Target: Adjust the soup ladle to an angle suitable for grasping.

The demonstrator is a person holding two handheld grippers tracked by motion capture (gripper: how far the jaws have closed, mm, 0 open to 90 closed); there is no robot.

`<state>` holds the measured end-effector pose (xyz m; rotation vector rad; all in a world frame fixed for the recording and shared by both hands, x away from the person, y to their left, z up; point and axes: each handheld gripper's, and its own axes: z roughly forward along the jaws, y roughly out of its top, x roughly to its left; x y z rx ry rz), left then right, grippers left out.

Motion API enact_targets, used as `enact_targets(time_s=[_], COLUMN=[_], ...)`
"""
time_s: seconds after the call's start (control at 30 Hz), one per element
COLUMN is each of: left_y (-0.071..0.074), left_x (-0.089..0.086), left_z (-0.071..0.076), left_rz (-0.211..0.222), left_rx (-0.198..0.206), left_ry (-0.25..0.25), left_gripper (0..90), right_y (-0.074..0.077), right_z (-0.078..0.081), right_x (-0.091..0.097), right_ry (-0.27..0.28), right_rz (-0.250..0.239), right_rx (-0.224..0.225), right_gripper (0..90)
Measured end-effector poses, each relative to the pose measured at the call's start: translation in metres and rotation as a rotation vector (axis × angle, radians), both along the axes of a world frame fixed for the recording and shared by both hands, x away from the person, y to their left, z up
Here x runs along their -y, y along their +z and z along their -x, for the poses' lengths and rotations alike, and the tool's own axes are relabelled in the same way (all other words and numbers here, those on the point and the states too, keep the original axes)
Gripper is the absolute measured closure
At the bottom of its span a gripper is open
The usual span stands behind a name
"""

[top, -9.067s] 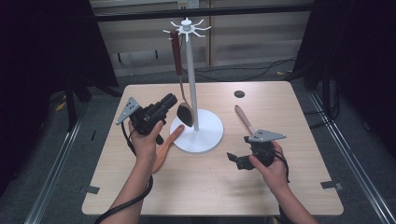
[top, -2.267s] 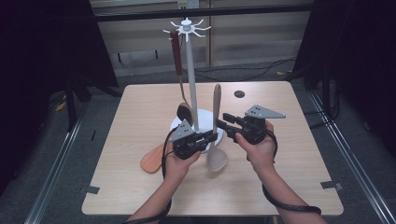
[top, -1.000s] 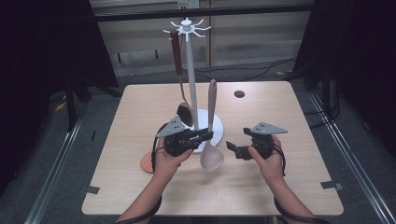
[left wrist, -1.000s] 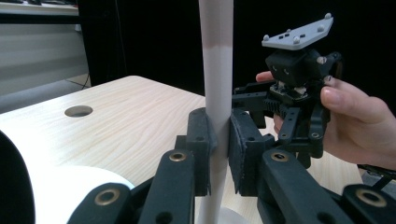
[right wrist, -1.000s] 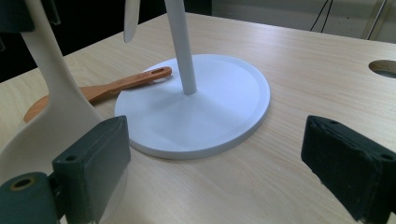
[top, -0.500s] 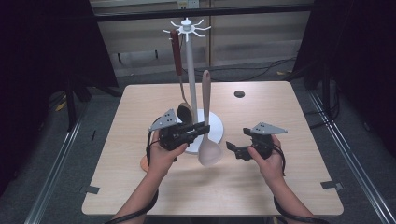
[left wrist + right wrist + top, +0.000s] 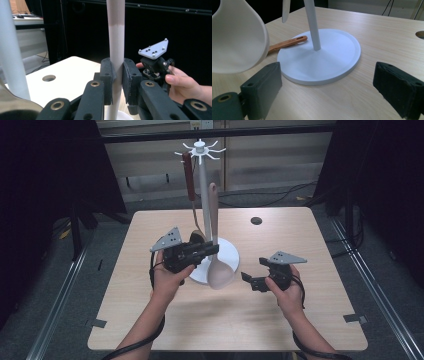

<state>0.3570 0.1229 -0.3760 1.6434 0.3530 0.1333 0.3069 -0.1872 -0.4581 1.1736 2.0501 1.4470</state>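
Observation:
My left gripper [image 7: 211, 250] is shut on the handle of a pale beige spoon [image 7: 214, 210], holding it nearly upright just in front of the white stand's pole [image 7: 204, 195]. The spoon's bowl [image 7: 220, 274] hangs down over the stand's round base [image 7: 231, 254]. In the left gripper view both pads clamp the handle [image 7: 117, 37]. A red-handled ladle [image 7: 189, 177] hangs from the hooks at the top. My right gripper [image 7: 249, 281] is open, low over the table right of the base; its view shows the spoon bowl [image 7: 237, 37] at upper left.
A wooden-handled utensil [image 7: 287, 43] lies on the table beside the base [image 7: 332, 57]. A round hole [image 7: 256, 221] is in the tabletop at the back right. The other hand with its gripper [image 7: 155, 62] shows beyond the spoon handle.
The right gripper let go of the spoon and drew back to the right. The left gripper has carried the spoon left and up toward the pole, standing it more upright.

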Motion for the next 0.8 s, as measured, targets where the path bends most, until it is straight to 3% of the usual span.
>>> enact_targets(time_s=[0.8], left_y=[0.025], left_x=[-0.01], left_z=[-0.011], left_rz=[0.029], left_rx=[0.03], left_ry=[0.02], left_gripper=[79.9], right_y=[-0.003], right_z=[-0.001], right_x=[-0.002], right_ry=[0.003], right_rz=[0.007], right_rx=[-0.009], right_gripper=[8.5])
